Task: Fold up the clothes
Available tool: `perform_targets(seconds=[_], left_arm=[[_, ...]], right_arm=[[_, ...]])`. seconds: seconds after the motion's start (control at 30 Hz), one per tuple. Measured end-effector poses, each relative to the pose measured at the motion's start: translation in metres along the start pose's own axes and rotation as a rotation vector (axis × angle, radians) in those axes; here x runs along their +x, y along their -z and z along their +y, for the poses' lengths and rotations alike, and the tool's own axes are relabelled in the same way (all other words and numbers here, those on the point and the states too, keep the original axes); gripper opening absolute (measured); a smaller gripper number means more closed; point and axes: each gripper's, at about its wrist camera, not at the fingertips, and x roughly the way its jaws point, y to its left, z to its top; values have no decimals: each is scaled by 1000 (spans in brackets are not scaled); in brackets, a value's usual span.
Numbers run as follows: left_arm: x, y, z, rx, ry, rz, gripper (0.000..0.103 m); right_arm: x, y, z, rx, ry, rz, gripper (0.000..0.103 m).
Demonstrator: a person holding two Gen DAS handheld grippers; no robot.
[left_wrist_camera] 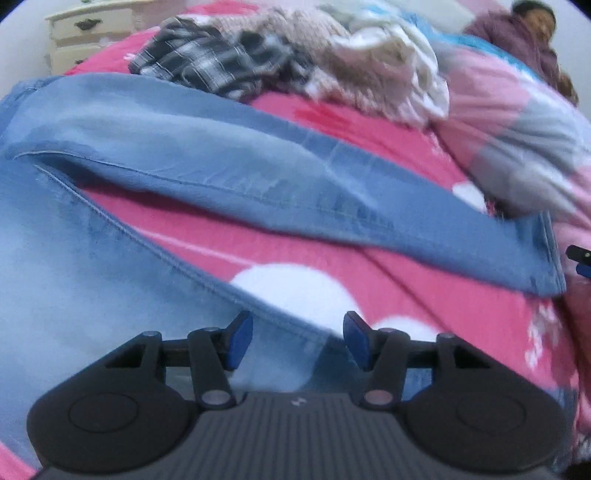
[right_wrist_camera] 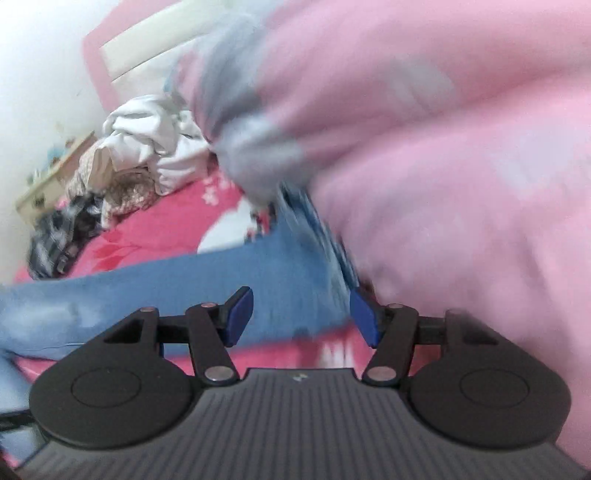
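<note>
Light blue jeans (left_wrist_camera: 192, 155) lie spread on a pink bedsheet (left_wrist_camera: 424, 295), one leg running to the right with its hem (left_wrist_camera: 543, 254) at the far end. My left gripper (left_wrist_camera: 298, 341) is open, low over the near leg's edge, nothing between its blue pads. In the right wrist view the same jeans leg (right_wrist_camera: 221, 288) crosses in front, its hem (right_wrist_camera: 325, 236) against a pink quilt. My right gripper (right_wrist_camera: 301, 317) is open just short of that hem. The right gripper's tip (left_wrist_camera: 580, 260) shows at the left view's right edge.
A pile of unfolded clothes, plaid (left_wrist_camera: 207, 62), beige knit (left_wrist_camera: 332, 66) and white (right_wrist_camera: 147, 140), lies at the far side of the bed. A bulky pink and grey quilt (right_wrist_camera: 443, 166) fills the right. A cream dresser (left_wrist_camera: 88, 33) stands at the back left. A person (left_wrist_camera: 528, 33) sits at the far right.
</note>
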Motion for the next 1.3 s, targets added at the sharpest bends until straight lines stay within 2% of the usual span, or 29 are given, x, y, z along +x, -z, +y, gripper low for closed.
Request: perform_targets(seconds=[0.07, 0.13, 0.27, 0.33, 0.37, 0.4, 0.47, 0.57, 0.63, 0.7, 0.8, 0.87, 0.93, 1.0, 1.07, 1.1, 1.17, 1.23, 1.3], left_arm=[[-2, 8, 0, -36, 20, -80, 56], [-1, 14, -2, -35, 45, -123, 56], [4, 18, -1, -62, 95, -152, 57], [1, 17, -2, -64, 110, -172, 56], [-2, 16, -3, -62, 115, -185, 56], [-4, 14, -5, -59, 121, -199, 57], [-5, 7, -6, -46, 111, -222, 57], [1, -8, -5, -38, 95, -238, 57], [6, -18, -5, -32, 85, -250, 57], [15, -33, -3, -23, 93, -282, 57], [43, -53, 3, -42, 71, -248, 57], [47, -54, 4, -51, 71, -238, 56], [50, -55, 5, -61, 70, -227, 57], [54, -56, 7, -70, 70, -217, 59], [58, -57, 8, -79, 70, -206, 59], [60, -57, 9, -84, 70, -201, 59], [63, -58, 11, -95, 70, -192, 58], [50, -56, 20, -161, 92, -226, 58], [42, -54, 29, -232, 109, -256, 58]], right_arm=[[24, -14, 13, -122, 40, -20, 56], [54, -27, 16, -181, 77, -10, 55], [99, -37, 28, -339, 115, 38, 52], [112, -32, 39, -446, 146, 64, 23], [111, -32, 39, -449, 150, 68, 9], [109, -32, 39, -441, 151, 68, 8], [85, -34, 41, -447, 167, -11, 8], [54, -36, 53, -538, 253, -149, 8], [48, -35, 60, -613, 320, -201, 8], [53, -35, 63, -669, 370, -208, 8], [68, -35, 64, -695, 419, -180, 8], [74, -35, 65, -698, 448, -169, 9], [67, -43, 66, -627, 426, -150, 14], [45, -54, 64, -506, 388, -172, 29], [18, -61, 59, -401, 380, -236, 40], [4, -63, 60, -351, 360, -301, 45], [-27, -66, 64, -250, 312, -446, 50], [-28, -72, 80, -237, 115, -411, 53], [3, -75, 114, -289, -137, -238, 52]])
